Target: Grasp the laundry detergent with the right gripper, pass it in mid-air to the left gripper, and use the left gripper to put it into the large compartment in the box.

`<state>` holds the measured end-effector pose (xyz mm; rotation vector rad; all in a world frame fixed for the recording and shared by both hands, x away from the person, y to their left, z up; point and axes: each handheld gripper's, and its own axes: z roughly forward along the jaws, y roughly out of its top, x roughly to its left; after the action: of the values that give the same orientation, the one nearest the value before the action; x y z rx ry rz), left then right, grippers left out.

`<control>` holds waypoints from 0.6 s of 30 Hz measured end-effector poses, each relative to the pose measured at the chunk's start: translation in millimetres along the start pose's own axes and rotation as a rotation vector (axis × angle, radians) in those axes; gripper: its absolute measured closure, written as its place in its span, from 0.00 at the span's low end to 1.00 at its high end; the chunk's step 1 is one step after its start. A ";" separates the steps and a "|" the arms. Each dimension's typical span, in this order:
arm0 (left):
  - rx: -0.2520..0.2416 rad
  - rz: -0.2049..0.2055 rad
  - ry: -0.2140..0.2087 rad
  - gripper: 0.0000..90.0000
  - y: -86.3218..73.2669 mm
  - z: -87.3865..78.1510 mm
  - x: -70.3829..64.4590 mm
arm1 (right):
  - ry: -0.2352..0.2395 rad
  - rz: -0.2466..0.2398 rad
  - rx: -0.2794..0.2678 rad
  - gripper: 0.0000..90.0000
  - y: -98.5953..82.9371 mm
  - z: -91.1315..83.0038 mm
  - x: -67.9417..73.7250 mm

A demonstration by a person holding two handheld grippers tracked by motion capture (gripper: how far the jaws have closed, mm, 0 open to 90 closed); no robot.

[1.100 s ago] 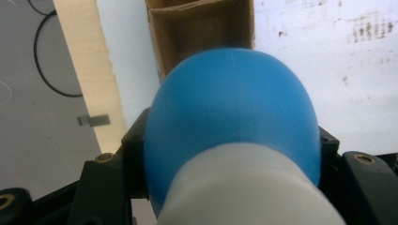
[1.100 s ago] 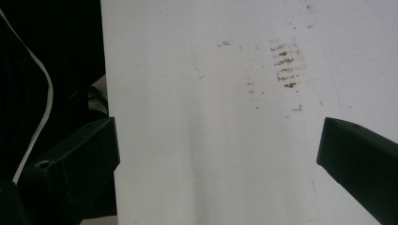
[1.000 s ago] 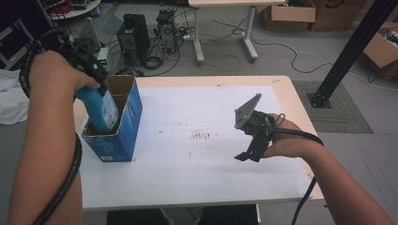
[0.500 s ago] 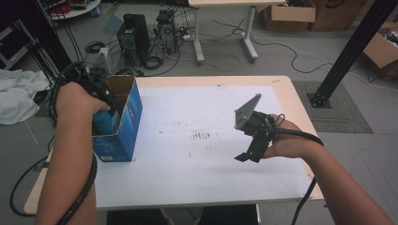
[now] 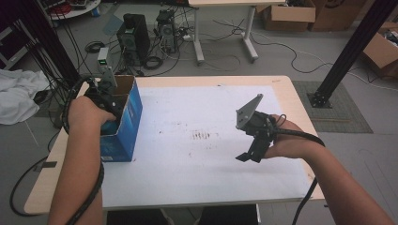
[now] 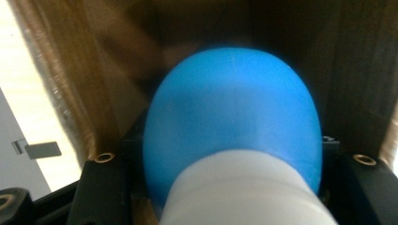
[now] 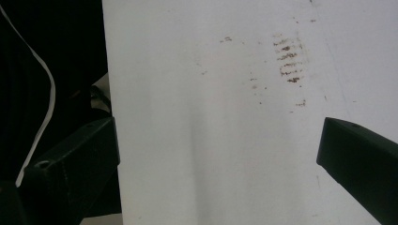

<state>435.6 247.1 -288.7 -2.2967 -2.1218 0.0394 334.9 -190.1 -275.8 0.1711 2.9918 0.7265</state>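
Note:
A blue cardboard box [image 5: 123, 126] with an open top stands on the table's left side. My left gripper [image 6: 232, 164] reaches down into it, shut on a rounded blue object with a white part [image 6: 234, 131]; brown box walls surround it. In the high view the person's left hand [image 5: 87, 112] covers the box's opening and hides the jaws. Over the white sheet [image 5: 197, 140], right of centre, my right gripper [image 5: 253, 152] hangs open with nothing between its jaws. The right gripper view looks down on the bare sheet [image 7: 211, 117] and a brown smudge [image 7: 288, 61].
The box sits close to the table's left edge [image 5: 51, 154]. Beyond the far edge are computer towers [image 5: 136, 37] and cables on the floor. A black post [image 5: 347, 51] rises at the right.
My left gripper has carried the blue object from above the box's front down into the box. The right gripper has stayed where it was.

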 end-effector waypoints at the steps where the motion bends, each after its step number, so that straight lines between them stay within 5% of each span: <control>1: -0.007 0.000 -0.001 0.43 0.1 0.1 0.2 | 0.002 0.002 -0.001 0.00 0.2 -0.1 0.1; 10: -0.043 0.001 -0.014 0.43 -0.3 1.0 4.4 | -0.007 0.006 -0.009 0.00 1.6 -1.0 0.0; 18: -0.096 -0.040 -0.052 0.43 -4.6 1.1 10.6 | -0.006 0.010 -0.017 0.00 1.3 -1.8 0.7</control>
<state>431.8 258.0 -289.7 -2.3290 -2.2413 -0.0032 334.1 -189.6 -273.7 0.1872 2.9801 0.7505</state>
